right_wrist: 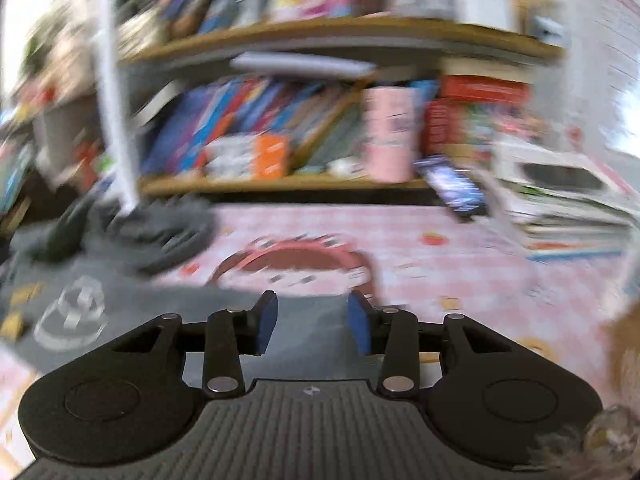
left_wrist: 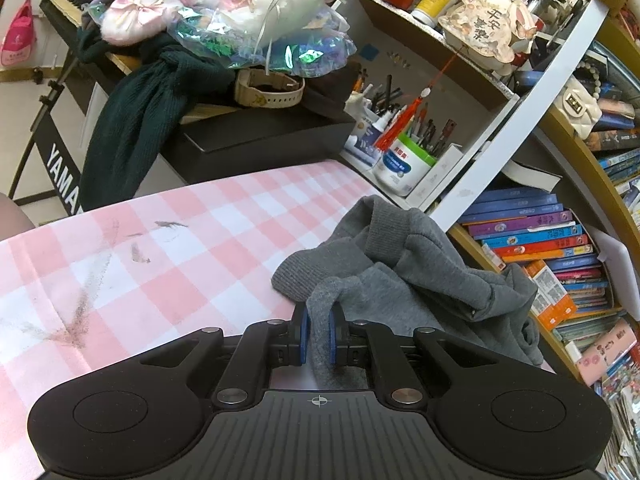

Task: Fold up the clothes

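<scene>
A grey sweatshirt [left_wrist: 408, 276] lies bunched at the right side of the pink checked tablecloth [left_wrist: 160, 248]. My left gripper [left_wrist: 319, 334] is shut on a fold of its grey fabric, held between the blue pads. In the blurred right wrist view, my right gripper [right_wrist: 313, 320] is open and empty, just above the edge of the grey sweatshirt [right_wrist: 80, 288], which carries a white and yellow print. The pink cloth with a cartoon face [right_wrist: 304, 264] lies ahead of it.
A bookshelf [left_wrist: 552, 248] full of books stands right behind the table. A black Yamaha keyboard [left_wrist: 64, 176] piled with a dark green garment [left_wrist: 136, 120] and plush items stands at the far end. Pen pots [left_wrist: 404, 164] sit at the back. Stacked papers [right_wrist: 560, 200] lie right.
</scene>
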Demonstrator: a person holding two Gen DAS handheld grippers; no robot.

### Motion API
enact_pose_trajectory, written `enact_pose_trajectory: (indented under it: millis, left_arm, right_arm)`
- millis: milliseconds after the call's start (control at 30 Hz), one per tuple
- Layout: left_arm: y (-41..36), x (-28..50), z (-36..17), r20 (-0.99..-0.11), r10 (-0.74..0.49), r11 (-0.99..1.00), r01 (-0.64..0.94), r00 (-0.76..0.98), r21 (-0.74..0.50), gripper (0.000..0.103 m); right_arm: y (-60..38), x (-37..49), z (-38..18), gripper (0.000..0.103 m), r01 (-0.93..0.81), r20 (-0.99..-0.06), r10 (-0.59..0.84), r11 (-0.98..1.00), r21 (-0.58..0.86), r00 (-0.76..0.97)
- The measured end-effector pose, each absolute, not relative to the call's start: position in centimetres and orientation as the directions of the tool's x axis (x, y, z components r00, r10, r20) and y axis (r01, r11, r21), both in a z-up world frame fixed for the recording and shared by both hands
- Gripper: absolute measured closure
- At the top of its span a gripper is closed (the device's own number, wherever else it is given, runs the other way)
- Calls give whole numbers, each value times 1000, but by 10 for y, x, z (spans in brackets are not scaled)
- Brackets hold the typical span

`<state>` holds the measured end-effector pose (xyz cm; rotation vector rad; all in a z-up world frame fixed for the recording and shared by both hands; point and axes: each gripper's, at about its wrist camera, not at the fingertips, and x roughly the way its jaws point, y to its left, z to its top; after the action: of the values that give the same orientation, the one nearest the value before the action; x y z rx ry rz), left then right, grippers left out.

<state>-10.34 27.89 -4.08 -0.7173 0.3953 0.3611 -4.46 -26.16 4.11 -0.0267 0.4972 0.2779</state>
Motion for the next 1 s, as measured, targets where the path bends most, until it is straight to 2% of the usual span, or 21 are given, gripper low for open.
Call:
enact_pose_trajectory:
  millis: [133,233,333,433,533,600,700,833,867,1000]
  left_arm:
    - [279,-103,-41,-464,179,698,-444,867,-561,89]
    - [280,-104,-41,-460,172,695,-439,871,-569,88]
    - [279,-103,-41,-458,169,701,-433,873,-567,85]
    - [275,-100,-38,-465,170,718,-432,869,-545,85]
    - [273,-98,-37,-459,172,725,-427,872,-541,94]
    - [273,-102,-32,-428,195,716,-426,882,-553,96]
    - [272,-120,-13,-337,258,715,-414,905,-563,96]
    - [272,-130,0,-349,294,740,-443,890,-506,95]
    - [272,-133,2,-348,304,742,-450,887,-497,94]
    - [273,-146,12,-345,342,748,-476,874,-463,78]
  right_arm:
    - [-229,-26,16,71,-350,-574,259,935,-52,777]
    - [-231,-12,-1,71,-319,-646,193,944,-82,739]
    - [-253,-15,-4,71,-302,-661,207,953,-31,721]
    - [-261,-27,-2,71,-303,-673,199,952,-39,713]
    - [-260,-37,-2,71,-308,-678,191,950,-55,710]
    - [-259,-37,-2,71,-311,-681,199,949,-44,705]
    - [-259,-36,-1,71,-329,-686,233,944,-10,689]
    - [-254,-38,-2,71,-348,-683,243,937,-18,689]
    - [-255,-38,-3,71,-349,-682,246,937,-14,689]
    - [-256,-37,-3,71,-353,-680,254,936,-7,687]
